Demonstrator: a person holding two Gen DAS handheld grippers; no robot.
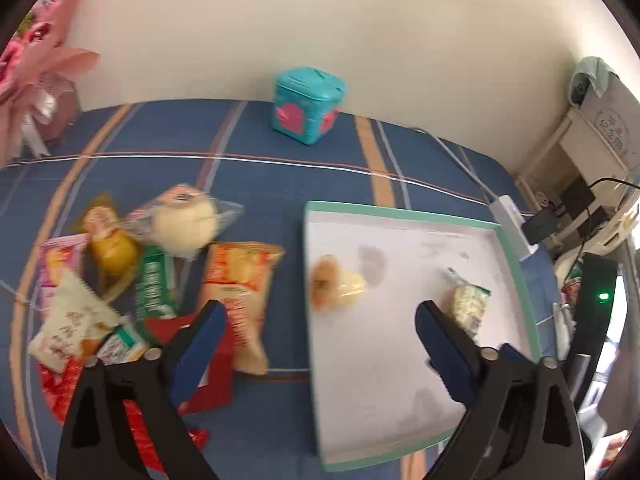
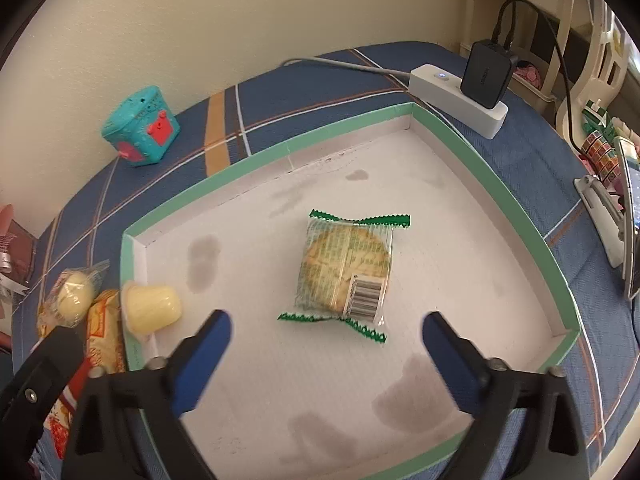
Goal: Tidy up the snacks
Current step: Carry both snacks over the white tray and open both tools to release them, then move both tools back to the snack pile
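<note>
Right gripper (image 2: pixel 326 340) spread, empty, lower frame, angled down over green-rimmed tray (image 2: pixel 256 162); inside: wrapped cookie (image 2: pixel 346 268) centre, jelly cup (image 2: pixel 150 306) left. Left gripper (image 1: pixel 320 326) likewise spread, empty.

Left tool (image 1: pixel 318 316), right tool (image 2: pixel 326 326): black plastic arms, blue finger pads (image 2: pixel 204 360), silver pivot screws.

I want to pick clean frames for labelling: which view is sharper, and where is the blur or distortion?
Right wrist view: sharper, the barcode on the wrapped cookie reads crisply, though the fisheye bows the tray rim. Left wrist view: motion-smeared, the jelly cup and snack pile are soft.
</note>
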